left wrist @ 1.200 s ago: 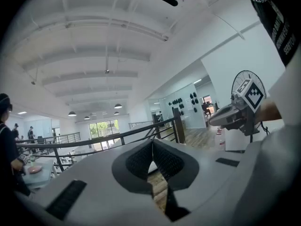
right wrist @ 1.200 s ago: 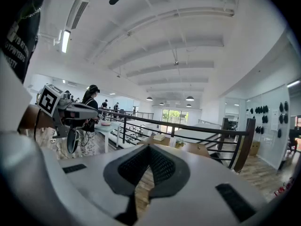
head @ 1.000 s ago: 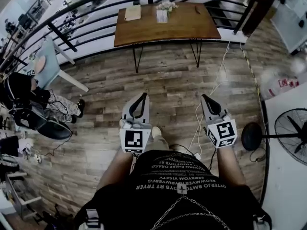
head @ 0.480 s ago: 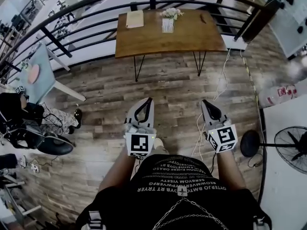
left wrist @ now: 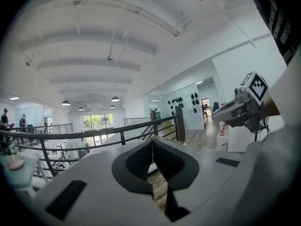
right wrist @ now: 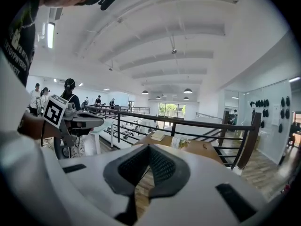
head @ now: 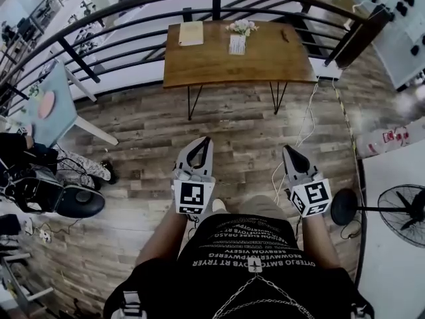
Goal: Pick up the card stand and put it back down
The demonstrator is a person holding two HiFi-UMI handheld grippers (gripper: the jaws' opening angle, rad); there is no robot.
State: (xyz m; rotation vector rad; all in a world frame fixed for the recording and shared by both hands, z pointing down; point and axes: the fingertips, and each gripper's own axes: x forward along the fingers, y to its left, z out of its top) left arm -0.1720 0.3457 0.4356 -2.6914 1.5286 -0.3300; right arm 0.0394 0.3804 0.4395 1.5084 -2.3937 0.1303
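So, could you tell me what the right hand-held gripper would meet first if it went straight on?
Most likely the wooden table: the right hand-held gripper, shut and empty, points over open floor toward it. Height is unclear, so it might pass above the tabletop to the railing behind.

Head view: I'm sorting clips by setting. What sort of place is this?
Probably an upper-floor landing in an open office or workshop: a black metal railing seems to overlook a lower level, with wood-plank flooring, a wooden table and a pedestal fan.
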